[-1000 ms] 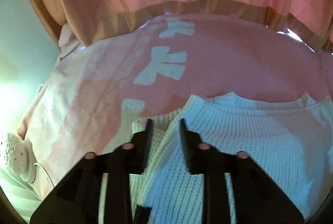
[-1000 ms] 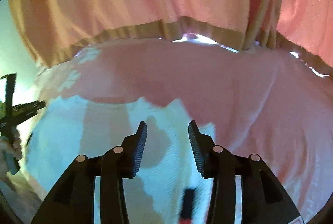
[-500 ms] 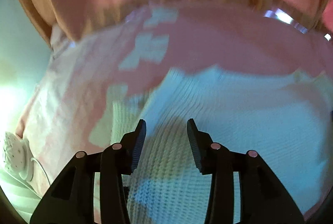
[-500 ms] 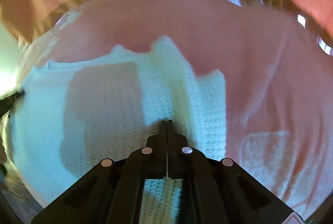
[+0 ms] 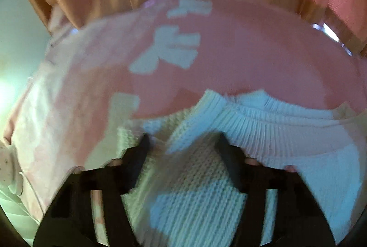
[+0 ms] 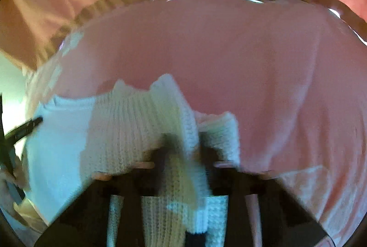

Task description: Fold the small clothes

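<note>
Now the left gripper (image 5: 182, 146) is spreading its jaws, releasing the white knit sweater (image 5: 197, 189) beneath them, while the right gripper (image 6: 183, 146), having just clamped, is pinching a fold of it between its fingertips.

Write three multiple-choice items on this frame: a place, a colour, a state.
1. The white knit sweater lies:
A. on a pink cloth
B. in a basket
C. on a hanger
2. The bow prints are:
A. black
B. white
C. green
3. The left tongs are:
A. shut on the sweater
B. out of view
C. open

Key:
1 A: the pink cloth shows all around the knit.
2 B: the bows are pale against the pink.
3 C: the jaws have just been opening and stand apart with the knit between them.
</note>
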### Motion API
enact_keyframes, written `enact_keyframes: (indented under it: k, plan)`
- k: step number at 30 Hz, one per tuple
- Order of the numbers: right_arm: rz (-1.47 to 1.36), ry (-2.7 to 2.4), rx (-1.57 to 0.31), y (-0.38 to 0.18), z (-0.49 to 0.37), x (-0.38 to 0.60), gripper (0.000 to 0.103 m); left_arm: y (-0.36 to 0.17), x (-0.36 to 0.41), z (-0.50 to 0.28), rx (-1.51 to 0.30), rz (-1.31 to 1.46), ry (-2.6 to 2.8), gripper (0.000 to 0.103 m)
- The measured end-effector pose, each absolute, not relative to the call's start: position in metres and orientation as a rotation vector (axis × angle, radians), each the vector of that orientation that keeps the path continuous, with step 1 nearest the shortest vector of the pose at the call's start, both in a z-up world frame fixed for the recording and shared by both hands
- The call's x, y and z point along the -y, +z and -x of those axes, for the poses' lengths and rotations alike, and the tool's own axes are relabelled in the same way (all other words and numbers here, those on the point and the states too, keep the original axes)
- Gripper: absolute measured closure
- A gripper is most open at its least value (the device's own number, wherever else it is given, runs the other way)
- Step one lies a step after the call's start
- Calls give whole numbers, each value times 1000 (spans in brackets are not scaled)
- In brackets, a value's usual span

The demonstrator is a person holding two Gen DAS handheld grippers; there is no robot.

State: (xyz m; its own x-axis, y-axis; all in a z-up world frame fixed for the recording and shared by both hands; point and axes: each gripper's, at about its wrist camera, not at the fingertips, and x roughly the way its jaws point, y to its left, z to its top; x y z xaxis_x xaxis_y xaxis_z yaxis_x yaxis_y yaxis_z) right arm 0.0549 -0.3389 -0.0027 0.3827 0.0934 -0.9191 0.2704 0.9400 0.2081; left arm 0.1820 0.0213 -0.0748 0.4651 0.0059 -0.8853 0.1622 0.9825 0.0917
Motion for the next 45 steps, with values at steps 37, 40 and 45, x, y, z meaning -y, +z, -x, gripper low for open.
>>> enact_keyframes:
  k: [37,40,45]
  plan:
    - [-149,136,-1223,6,-52,205,98,-25,-25,-112,-932,-219,-124,55]
    - [-174,127,-1194,27,-60,203,94,-24,-30,-112,-933,-218,-123,54]
    - [-101,181,-1142,35,-72,180,94,-26,-35,-110,-949,-209,-132,47]
